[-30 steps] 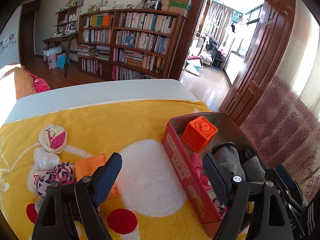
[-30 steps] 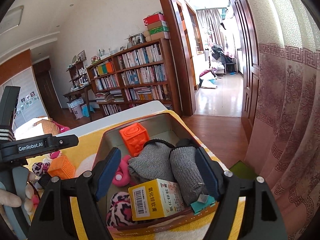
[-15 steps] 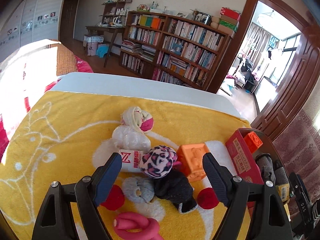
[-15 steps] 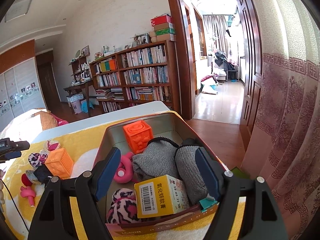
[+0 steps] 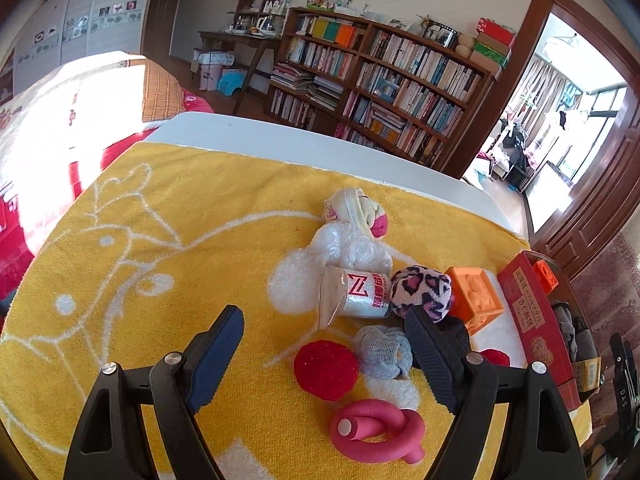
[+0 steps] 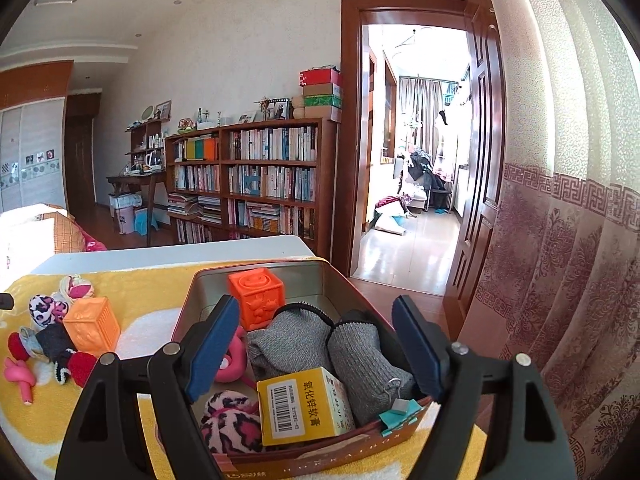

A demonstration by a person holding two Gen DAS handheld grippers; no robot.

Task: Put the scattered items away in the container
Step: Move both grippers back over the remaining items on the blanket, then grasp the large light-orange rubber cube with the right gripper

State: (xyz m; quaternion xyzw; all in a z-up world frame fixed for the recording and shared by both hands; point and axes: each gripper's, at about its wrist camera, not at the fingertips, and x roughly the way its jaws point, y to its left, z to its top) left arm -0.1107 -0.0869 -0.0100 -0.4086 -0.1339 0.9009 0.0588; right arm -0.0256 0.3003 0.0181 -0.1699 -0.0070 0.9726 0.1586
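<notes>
Left tool (image 5: 324, 354) spread wide, empty, over the yellow towel (image 5: 160, 264). Grey sock ball (image 5: 384, 352) just inside its right finger; pink ring (image 5: 378, 434) nearer, low between the fingers. Leopard ball (image 5: 420, 290), wrapped roll (image 5: 360, 294), orange cube (image 5: 474, 300) and pink-white sock ball (image 5: 356, 210) farther off; dark sock (image 5: 456, 334) behind the right finger.

Right tool (image 6: 316, 348) spreading wider, gripping nothing, over the tin (image 6: 320, 270) at right. Inside the tin: 1 orange cube (image 6: 256, 300), 2 grey socks (image 6: 292, 340), 1 yellow box (image 6: 306, 404), 1 leopard ball (image 6: 228, 424), 1 pink toy (image 6: 230, 364), 1 binder clip (image 6: 400, 410).

Loose on the towel: 7 items, counted once each.
</notes>
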